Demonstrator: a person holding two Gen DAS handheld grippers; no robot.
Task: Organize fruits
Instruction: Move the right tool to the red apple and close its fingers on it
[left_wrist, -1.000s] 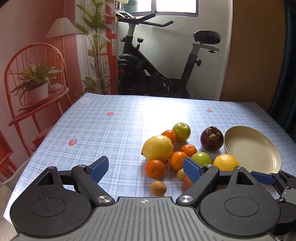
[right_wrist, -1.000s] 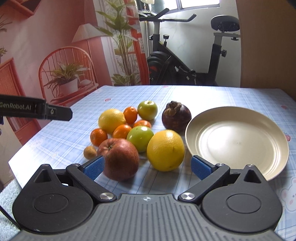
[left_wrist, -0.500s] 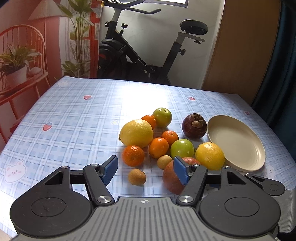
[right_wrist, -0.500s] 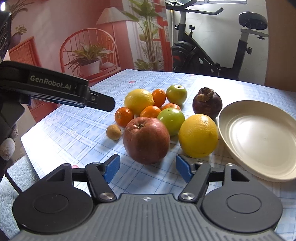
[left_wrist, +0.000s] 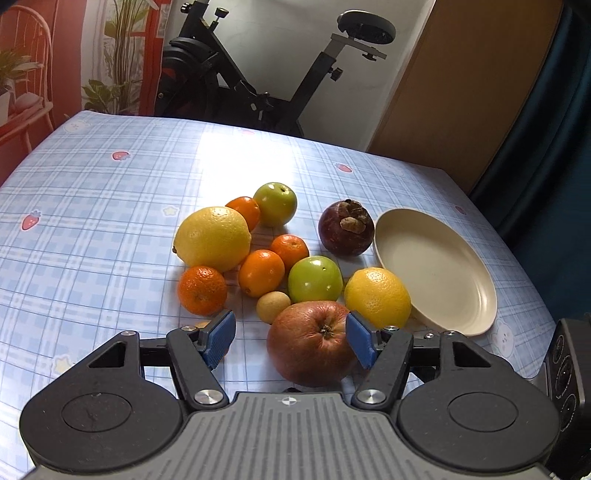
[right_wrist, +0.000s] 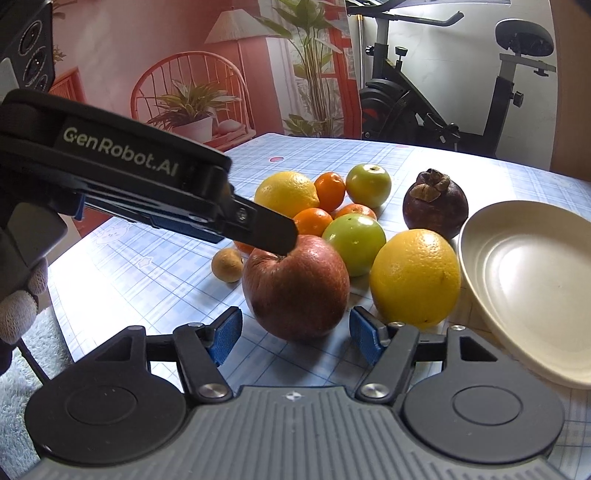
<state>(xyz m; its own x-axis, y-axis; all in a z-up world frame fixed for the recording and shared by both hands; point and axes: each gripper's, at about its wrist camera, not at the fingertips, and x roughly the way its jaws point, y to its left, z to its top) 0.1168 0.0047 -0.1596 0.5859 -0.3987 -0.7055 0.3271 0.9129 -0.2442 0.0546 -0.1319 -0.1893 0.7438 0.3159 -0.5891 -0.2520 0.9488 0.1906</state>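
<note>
**Operator A:** Left wrist view: where does the apple (left_wrist: 314, 341) lie relative to the left gripper (left_wrist: 291, 338)?

**Operator B:** It sits on the table (left_wrist: 110, 206) at the near edge of the fruit cluster, between the fingers but off-centre. The right pad (left_wrist: 360, 341) lies at its flank, the left pad (left_wrist: 219, 338) stands clear of it. Jaws are apart; no clamp is shown.

**Operator A:** And the right gripper (right_wrist: 295, 338)?

**Operator B:** Jaws apart, nothing held. The apple (right_wrist: 295, 288) lies straight ahead, just beyond its fingertips, stem up. The left gripper's finger reaches over the apple's top in that view.

**Operator A:** Which gripper is nearer?

**Operator B:** The left, judged from both views. The plate (left_wrist: 436, 266) lies to the right, beyond the lemon (left_wrist: 376, 297), so a lift would likely have to clear that fruit.
</note>
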